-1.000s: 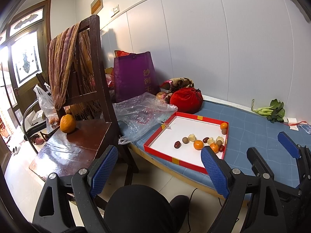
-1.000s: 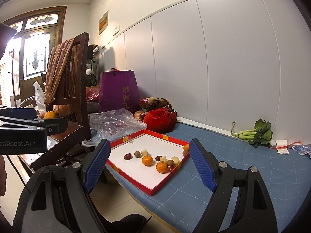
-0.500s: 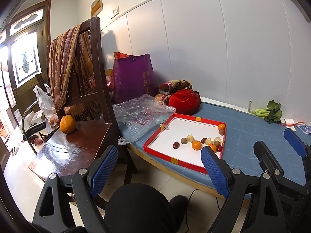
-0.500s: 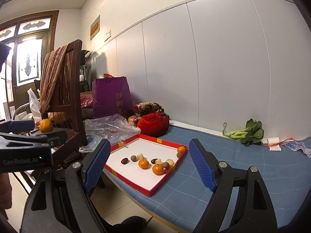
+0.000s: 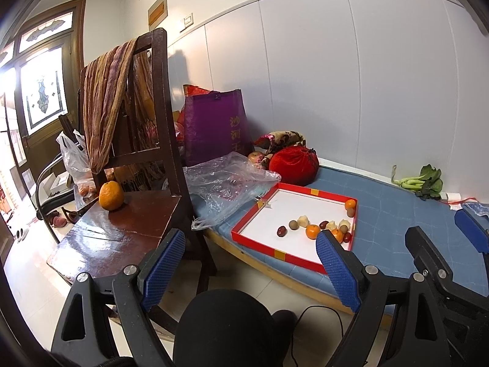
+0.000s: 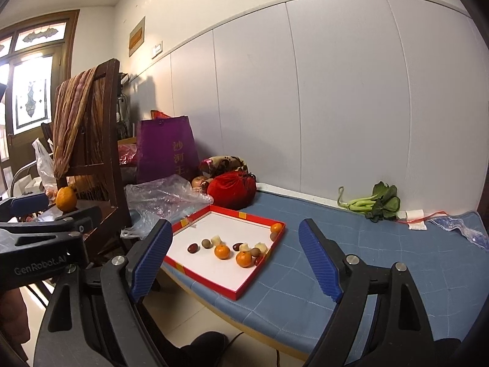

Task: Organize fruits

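Both tongs, left tongs (image 5: 250, 269) and right tongs (image 6: 235, 260), gape empty, well short of the fruits (image 6: 222, 251) (inside the red tray (image 6: 244, 287)).

White lettering reading "GenRobot.AI" stands on the black plastic body of the left gripper (image 6: 29, 212), along its lower side at the left edge of the right wrist view; the last letters sit close to a screw head and are slightly blurred. Left of the red-rimmed white cardboard tray (image 6: 244, 286), against the wall, stands a purple woven shopping bag (image 6: 166, 150) that carries a vertical column of three gold Chinese characters; they read roughly as 沙河王, though the bottom one is partly cut off behind the clear plastic bag (image 6: 162, 197) in front. The same gold column shows on that bag in the left wrist view. The orange plaque high on the wall is too small to read.
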Demonstrator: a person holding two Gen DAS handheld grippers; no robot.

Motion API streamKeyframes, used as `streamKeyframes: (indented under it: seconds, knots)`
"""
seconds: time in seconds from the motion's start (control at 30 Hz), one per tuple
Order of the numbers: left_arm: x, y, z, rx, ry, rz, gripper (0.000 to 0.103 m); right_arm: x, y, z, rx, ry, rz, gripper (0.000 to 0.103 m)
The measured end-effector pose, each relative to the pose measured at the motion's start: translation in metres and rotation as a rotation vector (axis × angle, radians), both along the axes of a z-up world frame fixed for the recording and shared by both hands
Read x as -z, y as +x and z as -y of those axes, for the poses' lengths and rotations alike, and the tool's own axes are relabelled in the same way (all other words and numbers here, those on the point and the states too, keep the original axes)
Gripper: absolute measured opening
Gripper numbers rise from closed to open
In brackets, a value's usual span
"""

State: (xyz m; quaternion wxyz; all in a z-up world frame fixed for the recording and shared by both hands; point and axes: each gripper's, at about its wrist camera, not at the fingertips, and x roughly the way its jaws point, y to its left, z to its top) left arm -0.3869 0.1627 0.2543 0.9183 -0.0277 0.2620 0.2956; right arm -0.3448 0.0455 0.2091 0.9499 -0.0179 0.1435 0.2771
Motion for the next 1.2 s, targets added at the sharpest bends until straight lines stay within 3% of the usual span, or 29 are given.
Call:
streamKeyframes:
  seconds: [0.57, 1.2]
  knots:
    - [-0.008, -0.024, -0.011, -0.019, -0.016, 0.037, 0.089, -0.013, -0.026, -0.011, -0.030, -0.018, 0.053, 0.085]
    - [-0.003, -0.025, -0.020, -0.038, -0.035, 0.033, 0.089, -0.010, -0.023, -0.015, -0.037, -0.028, 0.041, 0.085]
